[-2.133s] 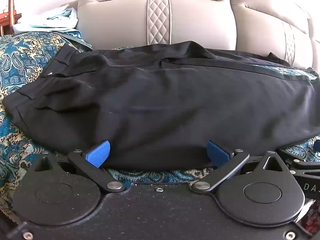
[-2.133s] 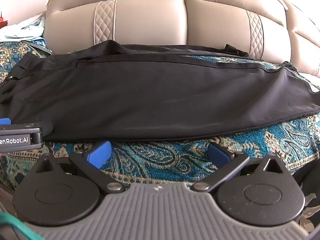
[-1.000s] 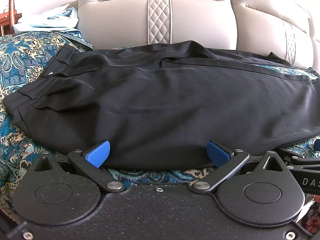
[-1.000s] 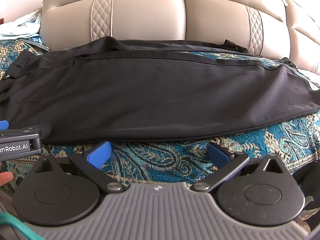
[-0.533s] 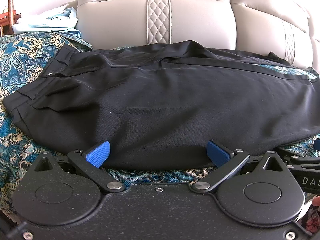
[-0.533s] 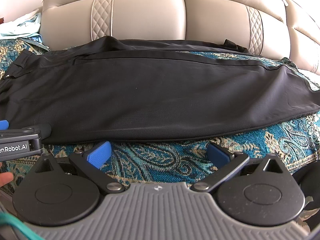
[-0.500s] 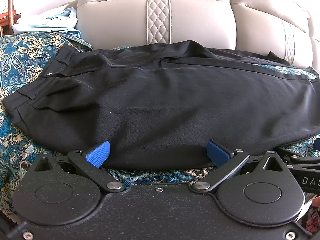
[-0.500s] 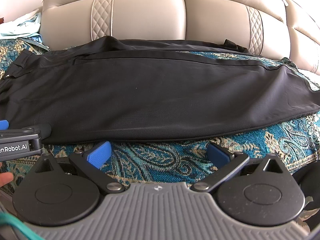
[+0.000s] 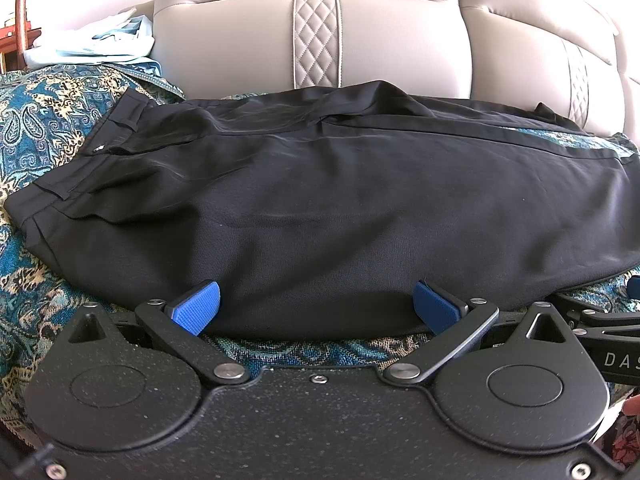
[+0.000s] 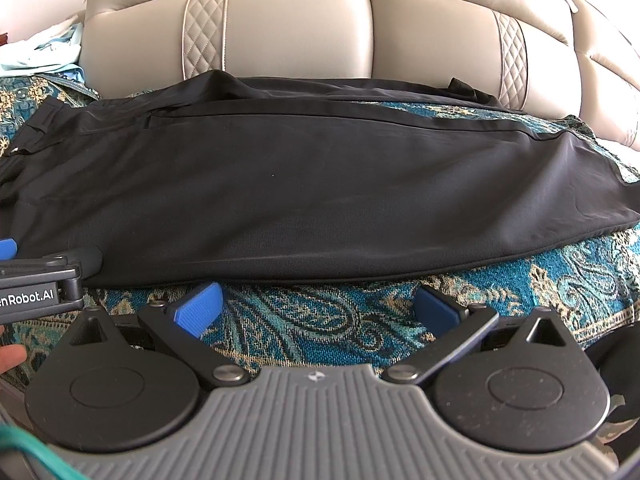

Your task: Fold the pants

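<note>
Both grippers spread at the pants' near edge

Your left gripper (image 9: 316,306) gapes astride the black pants (image 9: 340,208) hem at 6 o'clock; your right gripper (image 10: 318,308) gapes over the paisley cover (image 10: 320,320), short of it. Close unevenly and one layer may slip. Only the left view shows the waistband (image 9: 76,176), at 9 o'clock

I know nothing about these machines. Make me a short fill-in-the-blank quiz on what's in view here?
1. The pants are ____ in colour.
2. They lie on a patterned teal cover in front of a ____ sofa back.
3. Both the left tongs and the right tongs are ____, holding nothing.
4. The pads on the tongs are ____.

Missing words: black; beige; open; blue
</note>
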Tool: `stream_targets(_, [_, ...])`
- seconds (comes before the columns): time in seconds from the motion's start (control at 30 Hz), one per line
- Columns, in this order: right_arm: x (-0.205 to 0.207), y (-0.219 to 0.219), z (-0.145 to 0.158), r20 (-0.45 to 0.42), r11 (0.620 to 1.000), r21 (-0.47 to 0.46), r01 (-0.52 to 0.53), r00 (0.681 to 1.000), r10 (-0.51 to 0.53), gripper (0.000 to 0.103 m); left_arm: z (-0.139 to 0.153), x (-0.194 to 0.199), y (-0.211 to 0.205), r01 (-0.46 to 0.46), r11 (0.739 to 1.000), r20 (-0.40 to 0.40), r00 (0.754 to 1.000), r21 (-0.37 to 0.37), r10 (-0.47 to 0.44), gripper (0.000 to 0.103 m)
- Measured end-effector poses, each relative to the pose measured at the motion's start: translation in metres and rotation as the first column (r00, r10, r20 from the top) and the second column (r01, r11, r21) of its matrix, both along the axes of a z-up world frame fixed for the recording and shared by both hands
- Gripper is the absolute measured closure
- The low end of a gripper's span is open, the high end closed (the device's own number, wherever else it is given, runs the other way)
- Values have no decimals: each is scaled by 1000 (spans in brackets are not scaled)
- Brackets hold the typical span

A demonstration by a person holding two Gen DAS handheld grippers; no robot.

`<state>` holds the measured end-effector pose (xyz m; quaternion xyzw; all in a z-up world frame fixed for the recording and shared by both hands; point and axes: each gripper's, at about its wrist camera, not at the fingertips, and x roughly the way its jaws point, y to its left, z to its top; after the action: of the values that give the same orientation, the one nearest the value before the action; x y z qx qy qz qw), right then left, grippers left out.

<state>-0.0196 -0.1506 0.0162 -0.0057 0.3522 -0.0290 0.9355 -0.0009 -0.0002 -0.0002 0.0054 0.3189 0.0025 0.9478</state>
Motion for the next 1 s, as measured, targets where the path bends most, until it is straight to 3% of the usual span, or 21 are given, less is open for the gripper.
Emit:
stream_targets(0.83, [1,-1,1,-11,1000,-4,-6,1000,6,0,-2,-2,-4,-3,1000,17,1000,18,3,0])
stream_targets(1.0, [9,-1,11,-78,1000,-10,-6,997,5,0,16,6,-6,26,1000,-69,997,15,-25,0])
